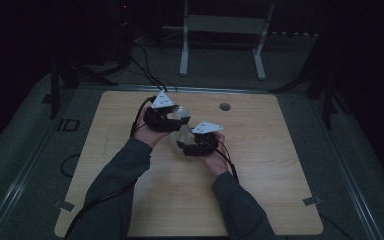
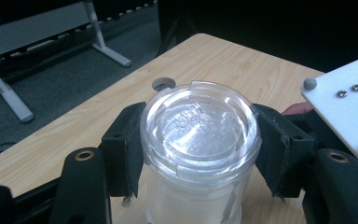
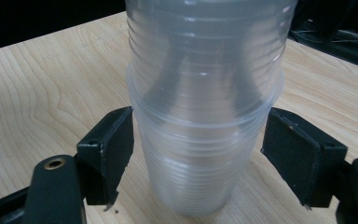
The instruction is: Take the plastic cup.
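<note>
Two clear ribbed plastic cups stand as one column on the wooden table (image 1: 260, 165). The lower cup (image 3: 191, 172) sits upright, and the upper cup (image 3: 205, 51) rests upside down on it, rim to rim. The upper cup's flat base (image 2: 198, 126) faces up. My left gripper (image 2: 200, 144) is shut on the upper cup (image 1: 181, 113), a pad pressed to each side. My right gripper (image 3: 198, 154) is shut on the lower cup (image 1: 181, 134) just under its rim. In the high view the left gripper (image 1: 172, 117) sits just behind the right gripper (image 1: 189, 145), near the table's middle.
A round hole (image 1: 225, 106) is cut in the table behind the cups. Beyond the far edge a white metal frame (image 1: 222, 25) stands on the dark floor, with cables (image 1: 145, 70) and black stands to the left. The right gripper's white plate (image 2: 345, 107) shows close by in the left gripper view.
</note>
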